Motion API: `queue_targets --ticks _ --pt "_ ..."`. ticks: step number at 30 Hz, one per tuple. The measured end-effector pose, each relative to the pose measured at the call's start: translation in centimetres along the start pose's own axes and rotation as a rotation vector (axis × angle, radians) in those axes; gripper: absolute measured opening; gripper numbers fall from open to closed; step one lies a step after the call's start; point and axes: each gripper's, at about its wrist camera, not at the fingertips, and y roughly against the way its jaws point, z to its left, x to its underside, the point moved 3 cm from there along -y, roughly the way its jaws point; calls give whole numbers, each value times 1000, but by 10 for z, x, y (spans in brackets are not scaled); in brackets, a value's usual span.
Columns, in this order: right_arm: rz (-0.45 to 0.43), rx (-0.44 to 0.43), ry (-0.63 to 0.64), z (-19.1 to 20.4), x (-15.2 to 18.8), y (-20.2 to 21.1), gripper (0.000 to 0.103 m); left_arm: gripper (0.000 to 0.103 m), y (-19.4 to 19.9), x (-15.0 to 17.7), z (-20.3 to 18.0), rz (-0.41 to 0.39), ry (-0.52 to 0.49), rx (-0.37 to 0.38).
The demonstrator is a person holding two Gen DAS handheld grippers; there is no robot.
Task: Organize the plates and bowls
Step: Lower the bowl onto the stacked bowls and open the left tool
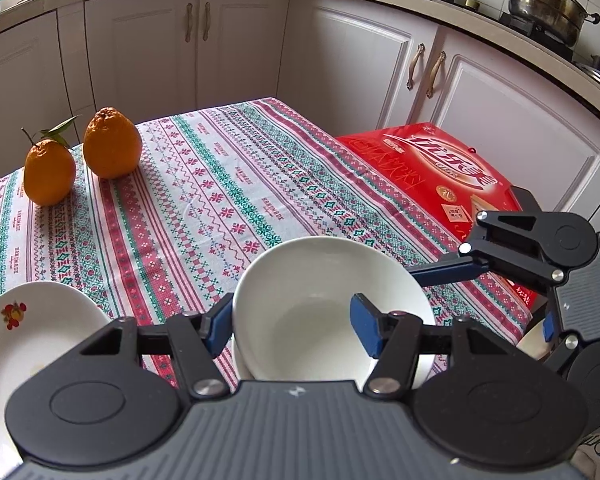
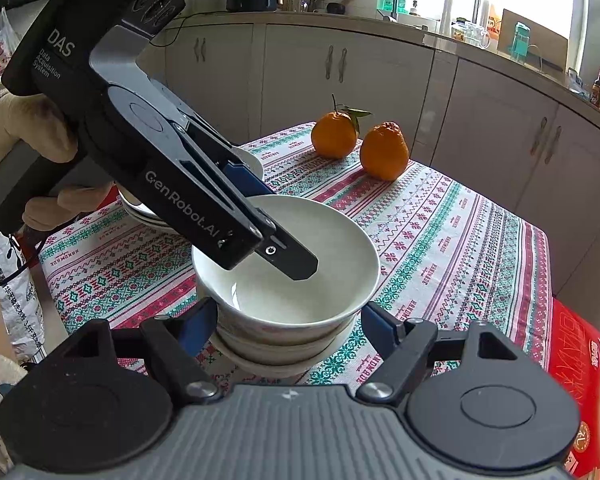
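The patterned tablecloth (image 2: 460, 240) carries everything, and the white bowl (image 2: 292, 264) serves as the landmark: it sits nested on top of a short stack of bowls (image 2: 276, 350) near the cloth's near edge. Beyond the bowl, toward the far corner, stand two oranges (image 2: 358, 140); to the bowl's left in the left wrist view lies a white plate with a fruit motif (image 1: 32, 336), and to its right a red gift box (image 1: 432, 172) butts against the table. The left gripper (image 1: 290, 330) is clamped on the bowl's near wall, one blue pad outside the rim and one inside, reaching into the bowl steeply from above and from the left side as the right wrist view shows it. The right gripper (image 2: 290, 324) has its jaws parted and grips nothing; its blue pads flank the stack just below the top bowl's rim, apart from the china as far as I can tell. The bowl thus lies straight ahead of both tools, and the left hand already has it, so the coming move likely turns on whether it settles squarely into the stack or gets lifted clear.
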Motion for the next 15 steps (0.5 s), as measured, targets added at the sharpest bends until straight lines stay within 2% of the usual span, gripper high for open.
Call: queue_targets --ticks 7,10,13,15 --pt "5 -3 -5 0 1 -2 83 60 -3 4 2 9 12 2" --pt "4 -9 -8 0 2 -2 84 63 -4 5 3 7 14 3" --pt "-22 -3 2 1 1 3 99 69 -2 5 2 -6 11 13" --pt "-43 -8 4 1 -1 8 100 70 2 3 0 -17 -6 -1"
